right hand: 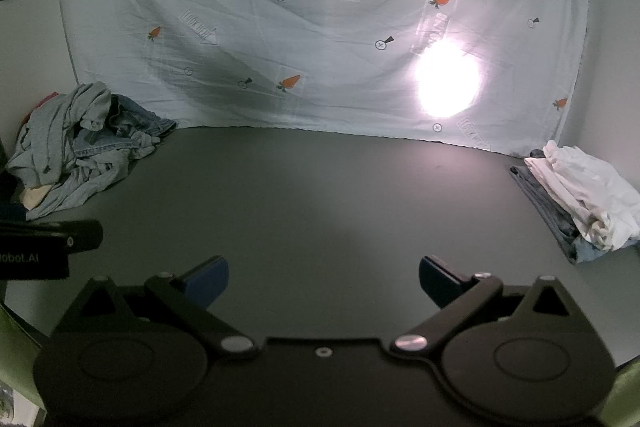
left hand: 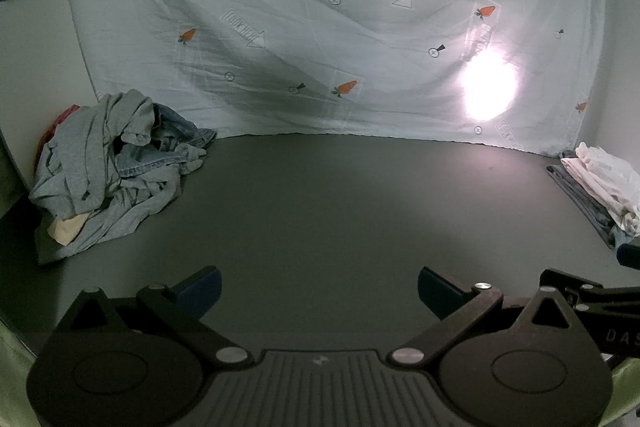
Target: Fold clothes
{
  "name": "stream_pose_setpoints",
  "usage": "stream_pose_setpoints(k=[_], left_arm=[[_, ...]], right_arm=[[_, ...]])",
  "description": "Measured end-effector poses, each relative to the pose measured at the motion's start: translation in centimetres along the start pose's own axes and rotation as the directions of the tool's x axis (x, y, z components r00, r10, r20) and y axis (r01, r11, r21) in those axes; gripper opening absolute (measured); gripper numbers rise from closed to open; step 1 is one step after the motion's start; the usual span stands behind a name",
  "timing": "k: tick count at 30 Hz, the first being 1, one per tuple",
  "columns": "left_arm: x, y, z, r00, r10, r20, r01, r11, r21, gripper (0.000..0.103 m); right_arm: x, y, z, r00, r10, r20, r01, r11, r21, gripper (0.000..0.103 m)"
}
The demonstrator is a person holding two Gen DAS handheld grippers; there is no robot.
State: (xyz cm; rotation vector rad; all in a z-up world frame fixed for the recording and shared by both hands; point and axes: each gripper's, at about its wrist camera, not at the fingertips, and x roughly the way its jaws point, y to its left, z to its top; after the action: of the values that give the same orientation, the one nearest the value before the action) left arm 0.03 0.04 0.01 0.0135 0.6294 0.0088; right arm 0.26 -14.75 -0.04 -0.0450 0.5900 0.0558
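Note:
A rumpled heap of clothes [left hand: 108, 167], grey shirts over blue denim, lies at the far left of the dark table [left hand: 340, 211]; it also shows in the right wrist view [right hand: 80, 147]. A folded stack [left hand: 600, 187] with white cloth on top of grey and blue pieces sits at the far right, also in the right wrist view [right hand: 580, 195]. My left gripper [left hand: 320, 291] is open and empty over the table's near middle. My right gripper [right hand: 324, 279] is open and empty beside it, to its right.
A pale sheet with carrot prints [left hand: 320, 27] hangs behind the table, with a bright light spot [left hand: 488, 91]. A white board [left hand: 36, 67] leans at the left. The other gripper's body shows at the right edge [left hand: 592, 299] and left edge [right hand: 40, 247].

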Motion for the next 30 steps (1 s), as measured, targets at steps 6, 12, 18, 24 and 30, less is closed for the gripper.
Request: stream_pose_setpoints(k=[6,12,18,24,30], left_arm=[[0.03,0.08,-0.02,1.000,0.000,0.000,0.000,1.000,0.002,0.103],[-0.08,0.12,-0.02,1.000,0.001,0.000,-0.001,1.000,0.008,0.103],[-0.24,-0.10,0.14,1.000,0.002,0.002,-0.002,1.000,0.013,0.103],[-0.21,0.10,0.09,1.000,0.001,0.001,-0.001,1.000,0.013,0.103],[-0.17,-0.08,-0.03,1.000,0.003,0.002,-0.003,1.000,0.013,0.103]], right_arm=[[-0.04,-0.06,0.00,1.000,0.000,0.000,0.000,1.000,-0.004,0.103],[-0.23,-0.84,0.35,1.000,0.004,-0.004,-0.004,1.000,-0.002,0.103],[-0.30,-0.46,0.29,1.000,0.000,-0.003,0.000,1.000,-0.001,0.103],[-0.25,-0.54,0.28,1.000,0.002,-0.004,-0.002,1.000,0.003,0.103],[-0.25,-0.52,-0.04,1.000,0.002,-0.001,-0.002,1.000,0.005,0.103]])
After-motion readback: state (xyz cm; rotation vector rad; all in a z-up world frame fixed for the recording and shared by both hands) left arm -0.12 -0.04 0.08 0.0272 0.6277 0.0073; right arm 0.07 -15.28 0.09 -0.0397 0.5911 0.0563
